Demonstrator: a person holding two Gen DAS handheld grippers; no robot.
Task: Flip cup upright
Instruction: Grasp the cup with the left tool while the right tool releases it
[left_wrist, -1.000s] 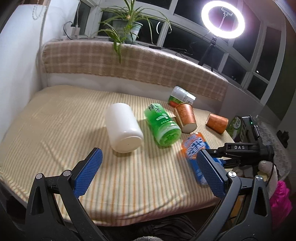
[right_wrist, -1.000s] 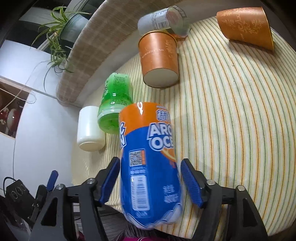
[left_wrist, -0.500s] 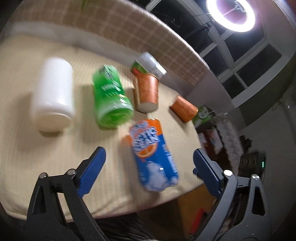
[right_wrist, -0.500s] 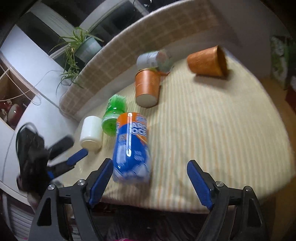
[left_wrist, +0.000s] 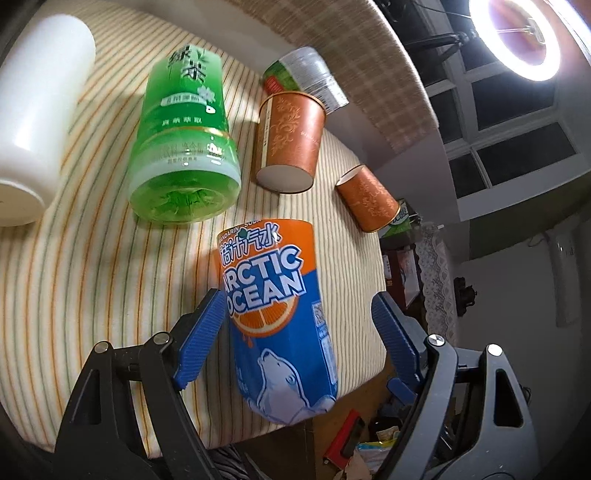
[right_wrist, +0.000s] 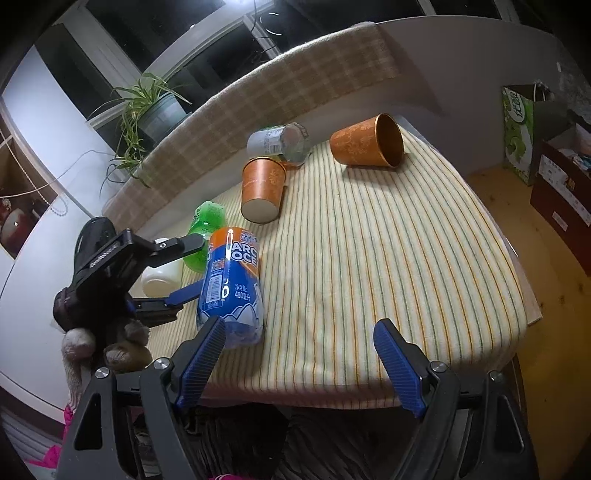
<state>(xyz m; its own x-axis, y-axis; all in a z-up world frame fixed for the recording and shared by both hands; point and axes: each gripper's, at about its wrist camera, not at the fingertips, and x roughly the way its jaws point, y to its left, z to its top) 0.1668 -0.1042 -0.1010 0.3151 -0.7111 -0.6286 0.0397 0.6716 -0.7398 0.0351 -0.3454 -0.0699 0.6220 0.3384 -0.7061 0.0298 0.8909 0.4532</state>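
Several cups lie on their sides on the striped tablecloth (right_wrist: 369, 266). A blue and orange Arctic Ocean cup (left_wrist: 275, 314) lies at the front edge, between the open jaws of my left gripper (left_wrist: 295, 328), which does not grip it. It also shows in the right wrist view (right_wrist: 231, 284), with the left gripper (right_wrist: 181, 269) around it. Two orange paper cups lie further back, one with its base toward me (right_wrist: 260, 188) and one with its mouth to the right (right_wrist: 367, 142). My right gripper (right_wrist: 299, 356) is open and empty at the front edge.
A green cup (left_wrist: 183, 136) and a white cup (left_wrist: 33, 88) lie left of the blue one. A clear labelled cup (right_wrist: 277, 142) lies by the checked backrest (right_wrist: 295, 88). Boxes (right_wrist: 554, 177) stand on the floor to the right. A potted plant (right_wrist: 155, 110) is behind.
My left gripper has swung right and closed in around the blue cup. My right gripper has let go of that cup and drawn back toward the table's front edge.
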